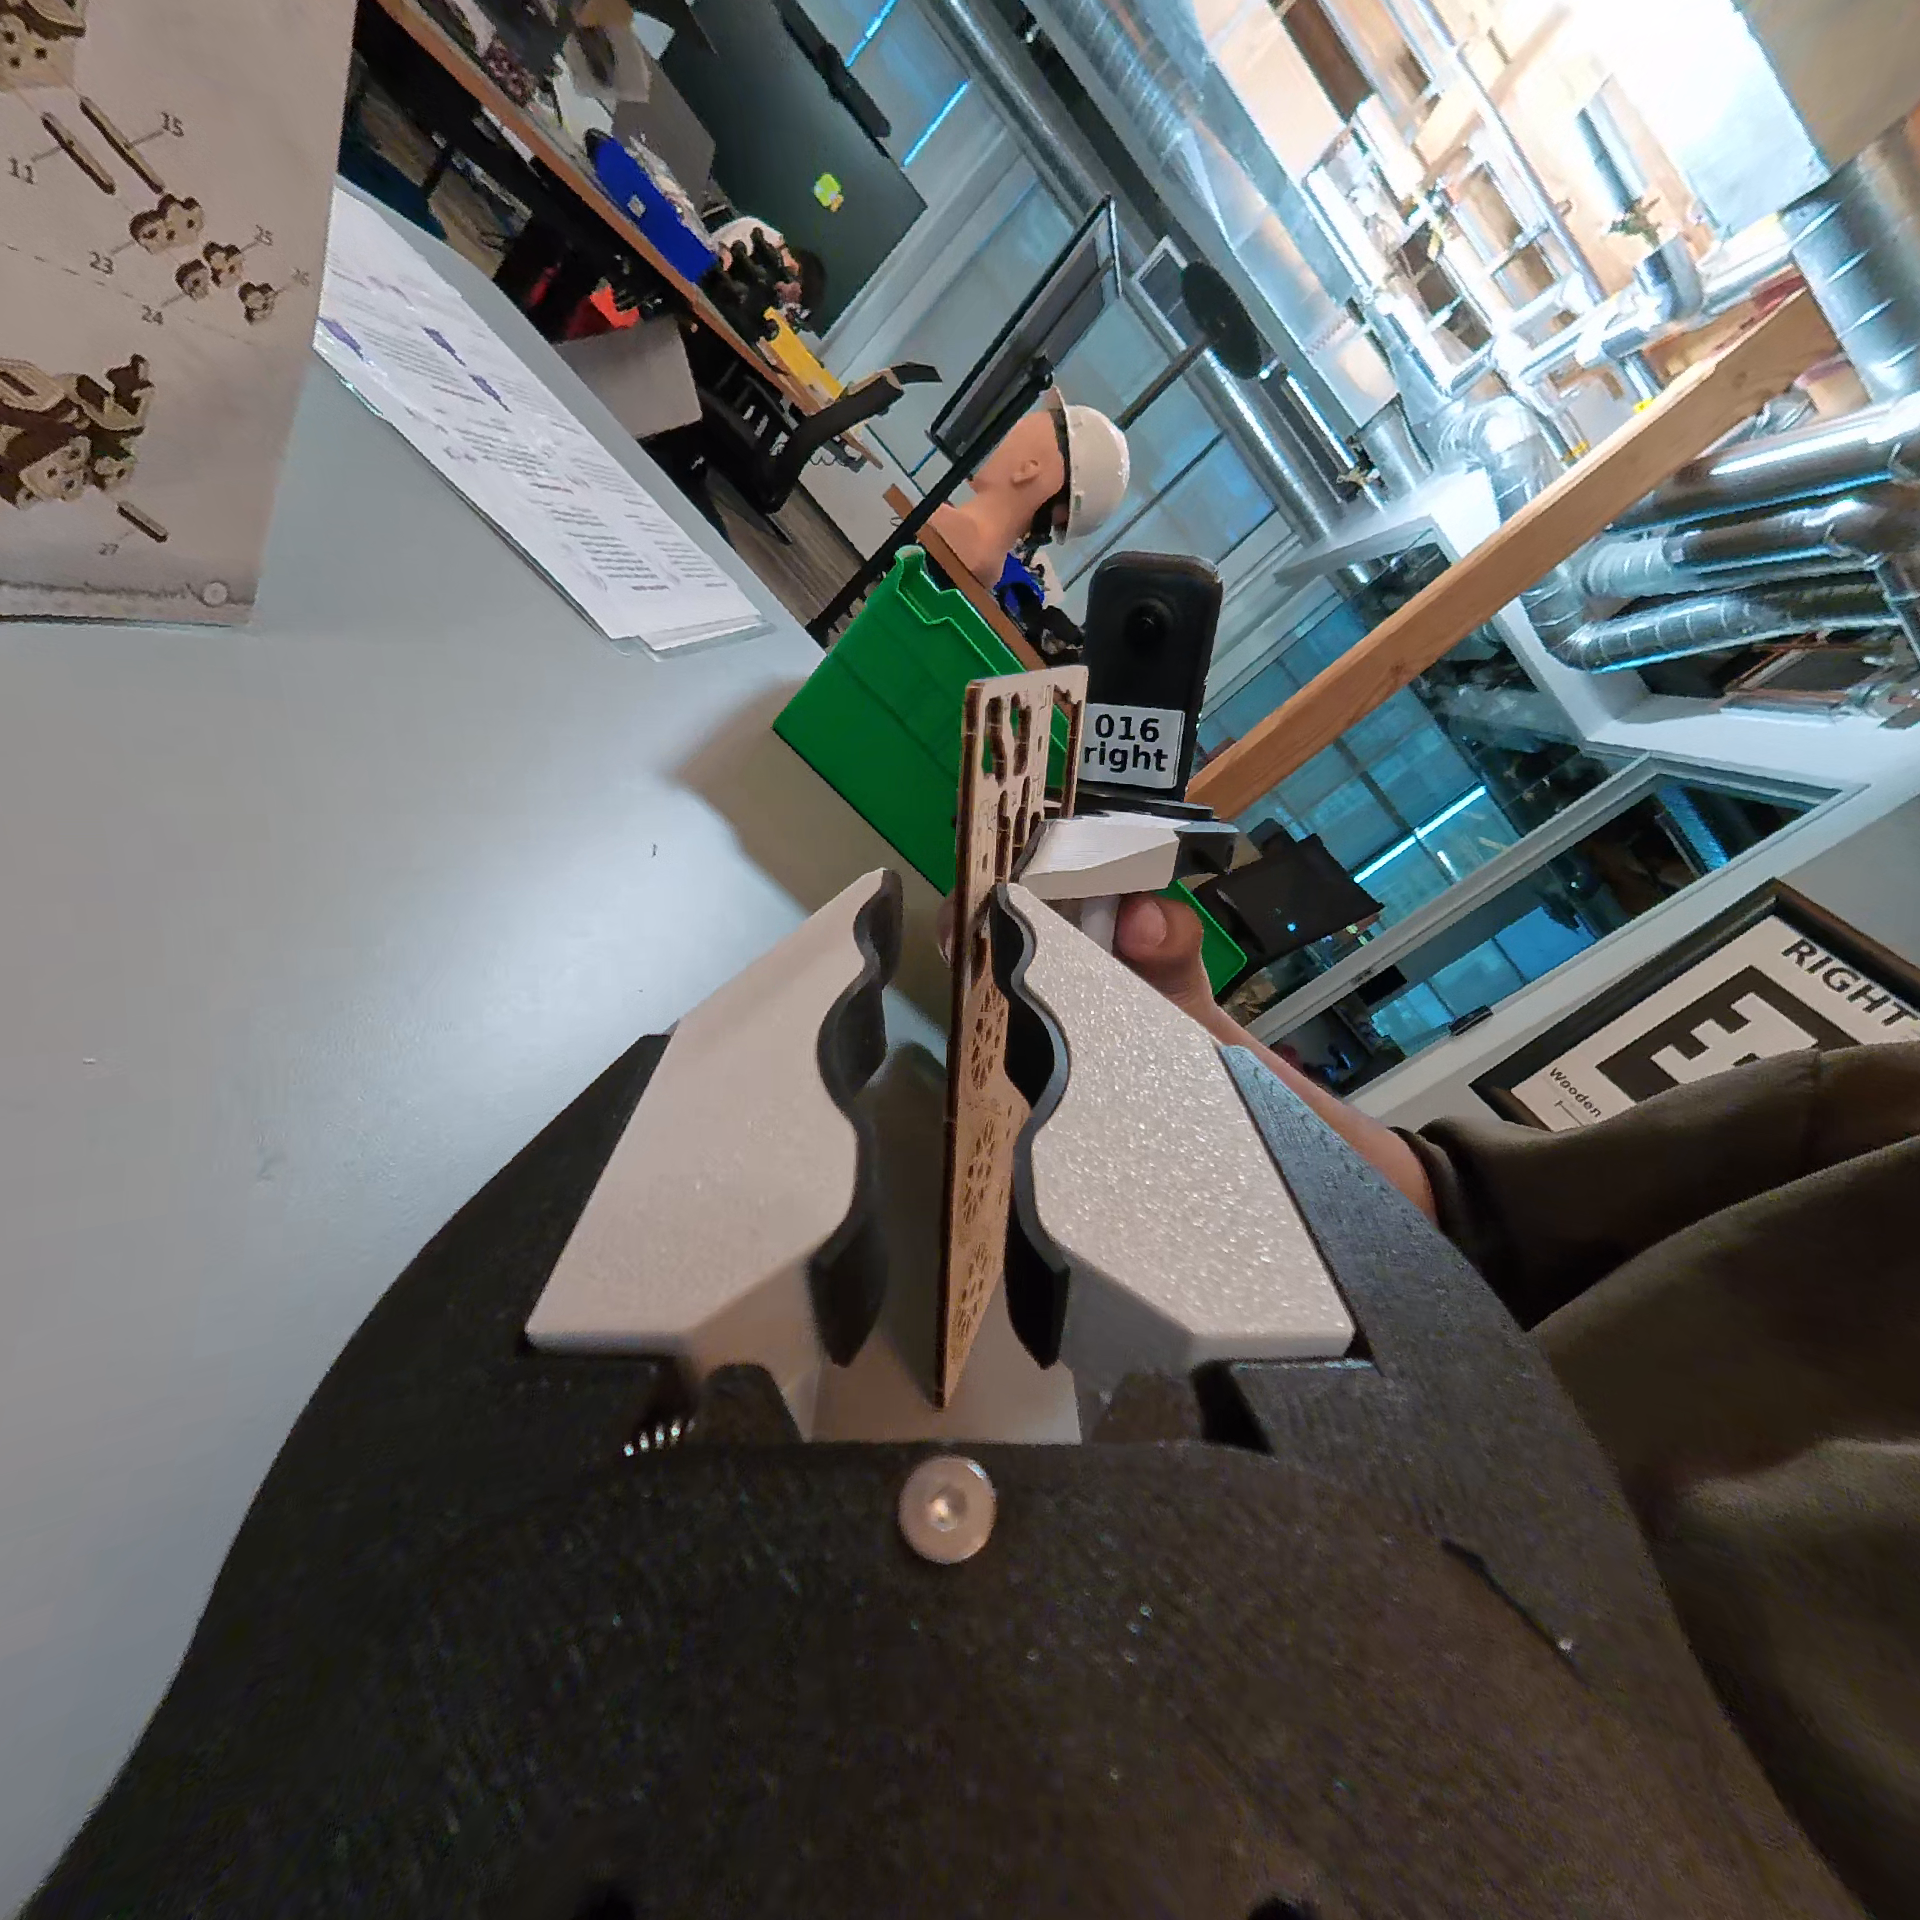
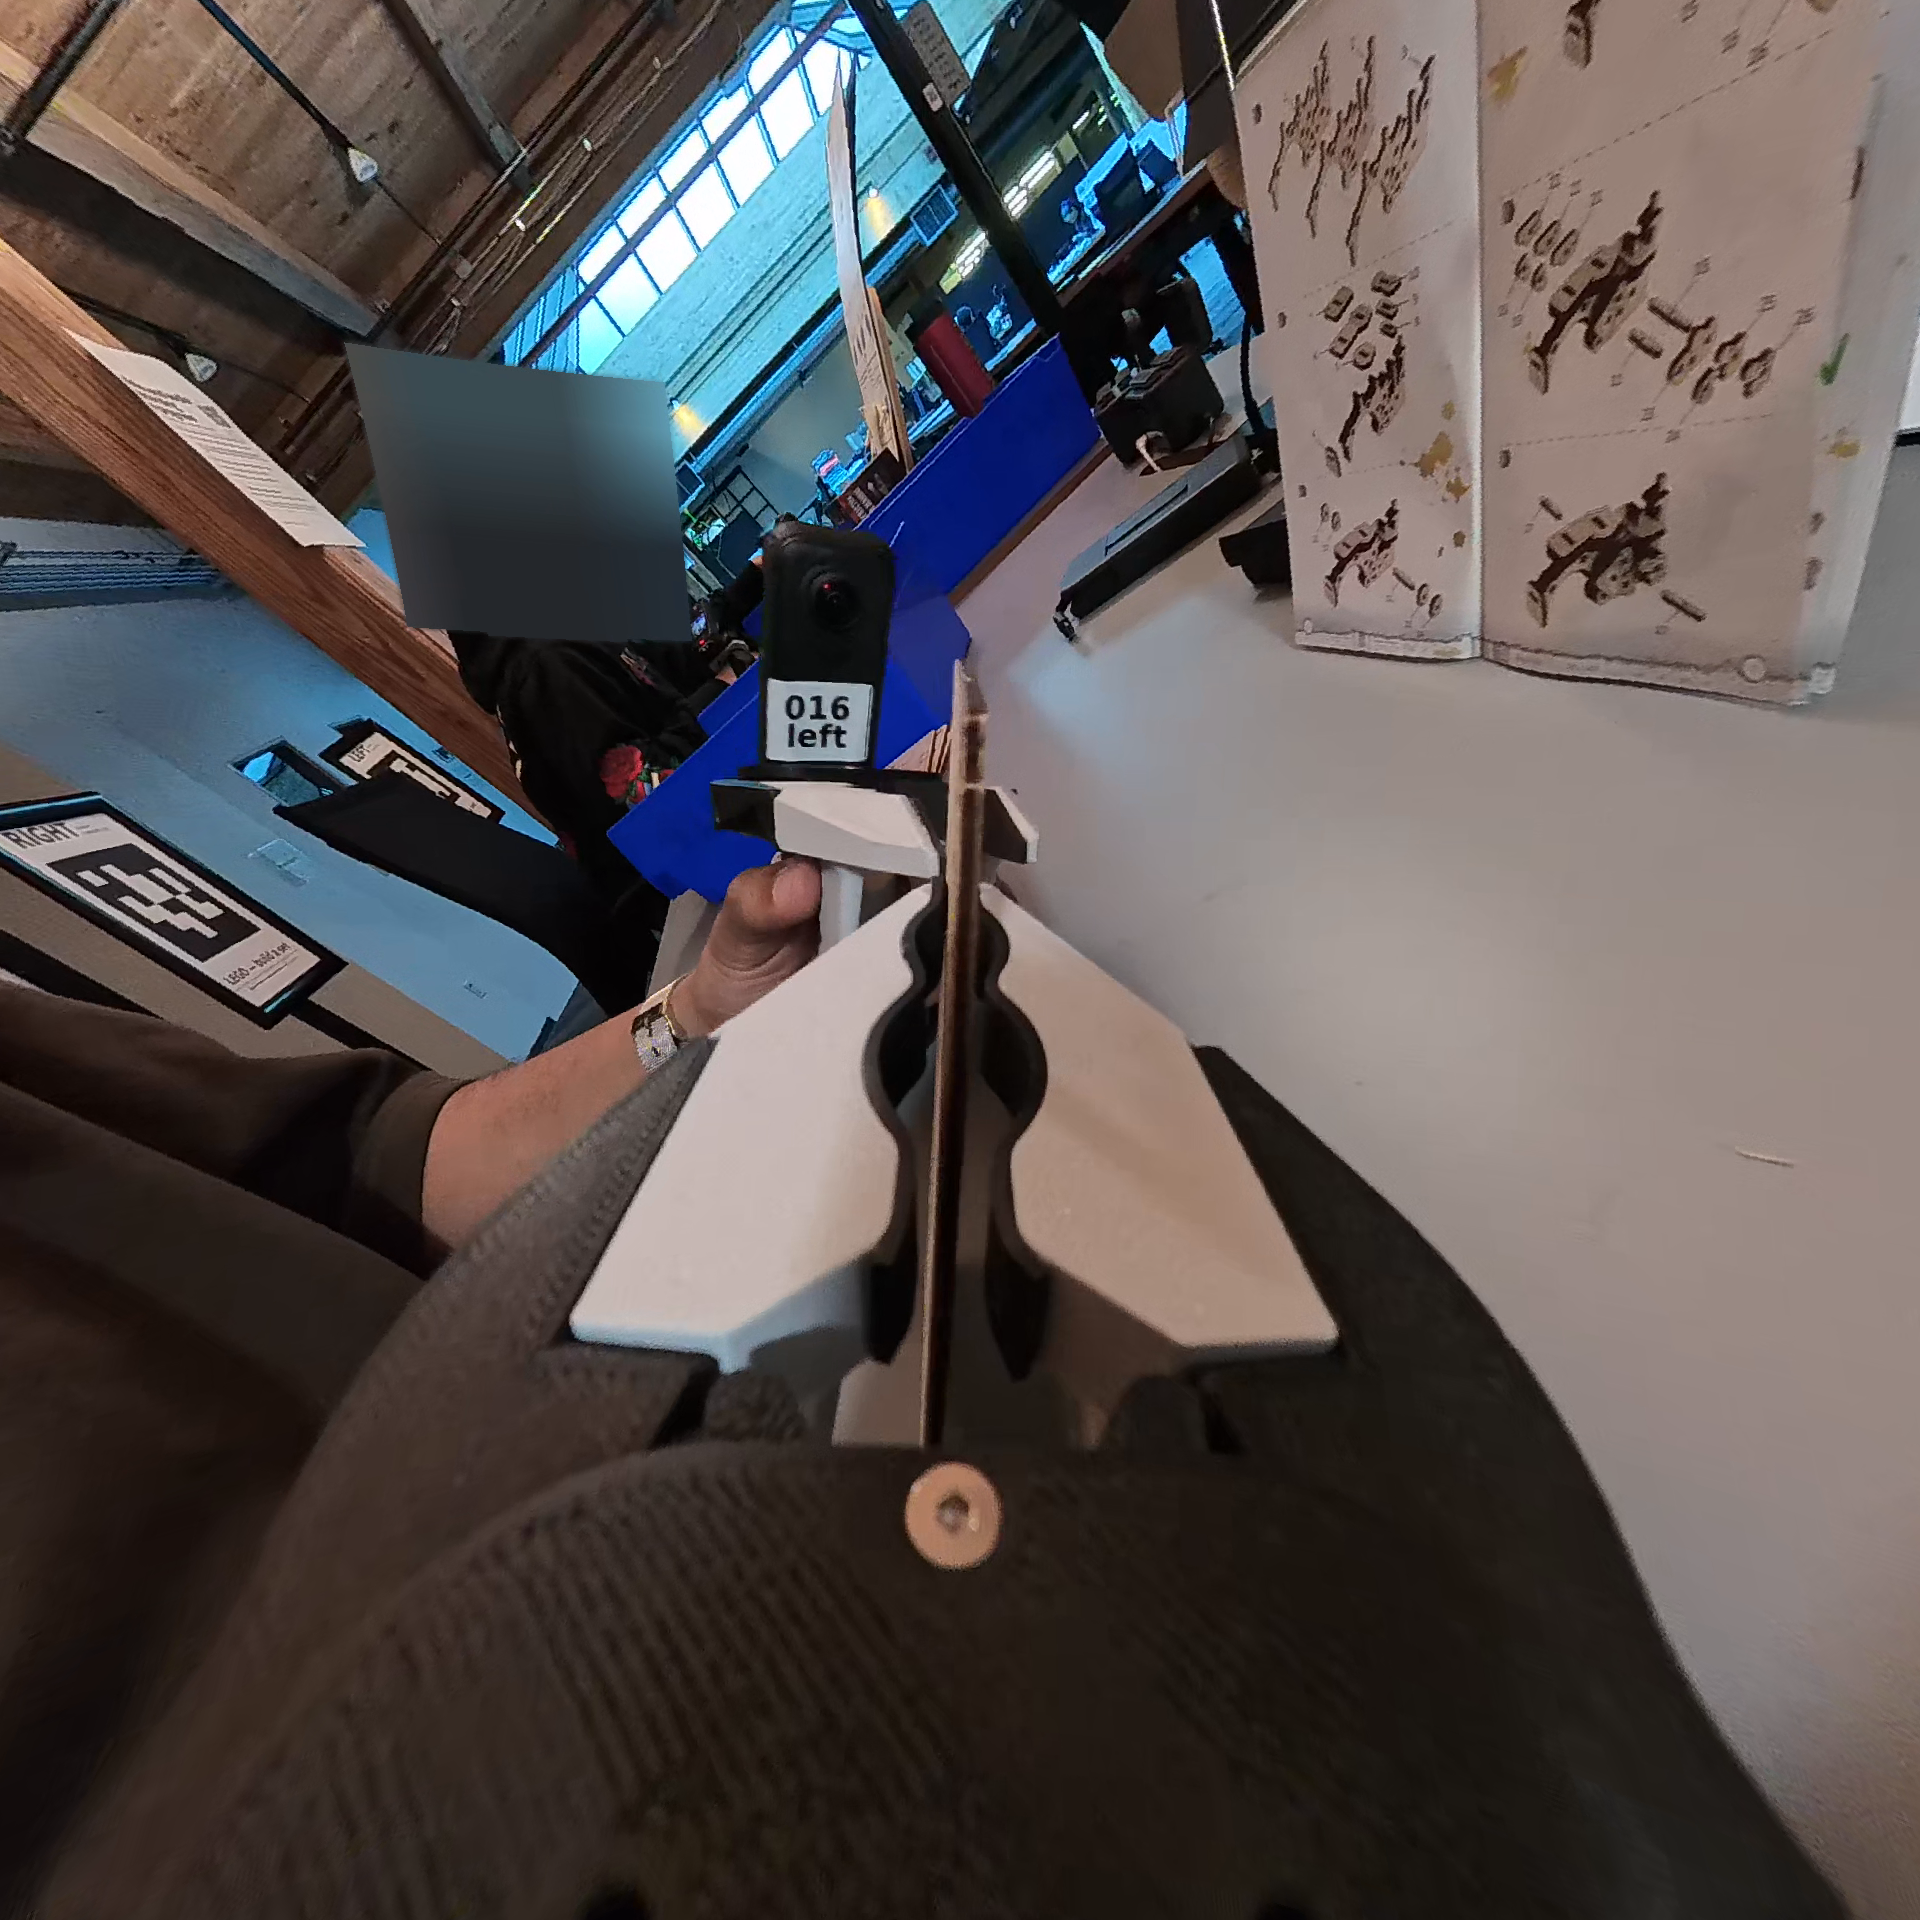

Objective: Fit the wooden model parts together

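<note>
From my left wrist view, the left tool (image 1: 940, 914) has its two grey fingers (image 1: 748, 1132) spread, with a clear gap on the left side. The wooden sheet (image 1: 1003, 935), a thin laser-cut panel of model parts, stands on edge between them, lying against the inner pad of the right-hand finger only. Beyond it the right tool (image 1: 1039, 862) reaches in from the right and meets the sheet near its upper part; a hand (image 1: 1153, 935) grips that tool's handle. The sheet is held up in the air above the pale counter (image 1: 364, 935). An instruction sheet (image 1: 135, 312) lies at the counter's far left, printed papers (image 1: 520, 447) beside it, and a green bin (image 1: 894, 717) stands past the counter's far edge.

From my right wrist view, the right tool (image 2: 954, 904) is pressed together on the wooden sheet (image 2: 961, 831), which I see edge-on running straight up between the pads. The left tool (image 2: 940, 821) straddles the sheet's far end, but I cannot tell from here whether it grips. A hand (image 2: 748, 945) holds it. The instruction sheet (image 2: 1558, 343) stands at the counter's (image 2: 1455, 987) far right.
</note>
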Demonstrator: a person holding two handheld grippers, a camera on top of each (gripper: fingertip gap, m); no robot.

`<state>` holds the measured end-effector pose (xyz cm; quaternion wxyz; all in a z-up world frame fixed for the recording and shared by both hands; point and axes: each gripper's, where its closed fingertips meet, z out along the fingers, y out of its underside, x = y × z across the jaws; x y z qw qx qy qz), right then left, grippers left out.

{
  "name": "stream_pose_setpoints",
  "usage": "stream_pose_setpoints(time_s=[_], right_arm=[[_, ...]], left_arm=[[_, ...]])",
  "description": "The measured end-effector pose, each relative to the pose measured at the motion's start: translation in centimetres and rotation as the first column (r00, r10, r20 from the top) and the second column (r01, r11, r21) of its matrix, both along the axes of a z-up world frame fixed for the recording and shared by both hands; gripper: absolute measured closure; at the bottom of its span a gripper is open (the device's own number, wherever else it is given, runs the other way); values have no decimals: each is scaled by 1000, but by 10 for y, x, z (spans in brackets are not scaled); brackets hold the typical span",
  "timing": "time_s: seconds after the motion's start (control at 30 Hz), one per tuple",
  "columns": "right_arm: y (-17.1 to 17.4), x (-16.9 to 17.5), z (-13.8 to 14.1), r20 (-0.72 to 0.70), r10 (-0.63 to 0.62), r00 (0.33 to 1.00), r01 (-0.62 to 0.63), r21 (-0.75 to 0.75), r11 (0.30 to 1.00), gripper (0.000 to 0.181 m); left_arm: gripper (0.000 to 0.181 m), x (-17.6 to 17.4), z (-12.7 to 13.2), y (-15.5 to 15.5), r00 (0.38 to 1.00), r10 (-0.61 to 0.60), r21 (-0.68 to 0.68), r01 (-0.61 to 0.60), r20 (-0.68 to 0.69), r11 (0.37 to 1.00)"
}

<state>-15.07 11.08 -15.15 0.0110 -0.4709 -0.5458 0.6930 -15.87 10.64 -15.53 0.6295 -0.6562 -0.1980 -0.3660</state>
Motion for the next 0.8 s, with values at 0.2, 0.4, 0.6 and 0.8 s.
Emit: stream_pose_setpoints(time_s=[0.2,0.4,0.6,0.8], right_arm=[[-1,0,-1,6,3,1000,-3,-3,1000,181],[0,-1,-5,10,-6,1000,5,35,999,180],[0,-1,-5,9,-11,1000,10,38,999,180],[1,-2,-6,15,-19,1000,19,46,999,180]], left_arm=[[167,-4,1,-2,999,20,-4,-21,-31,1000],[174,-5,0,-1,999,33,-7,-33,-23,999],[176,-5,1,-1,999,38,-7,-39,-31,999],[172,-5,-1,0,999,46,-12,-47,-25,999]])
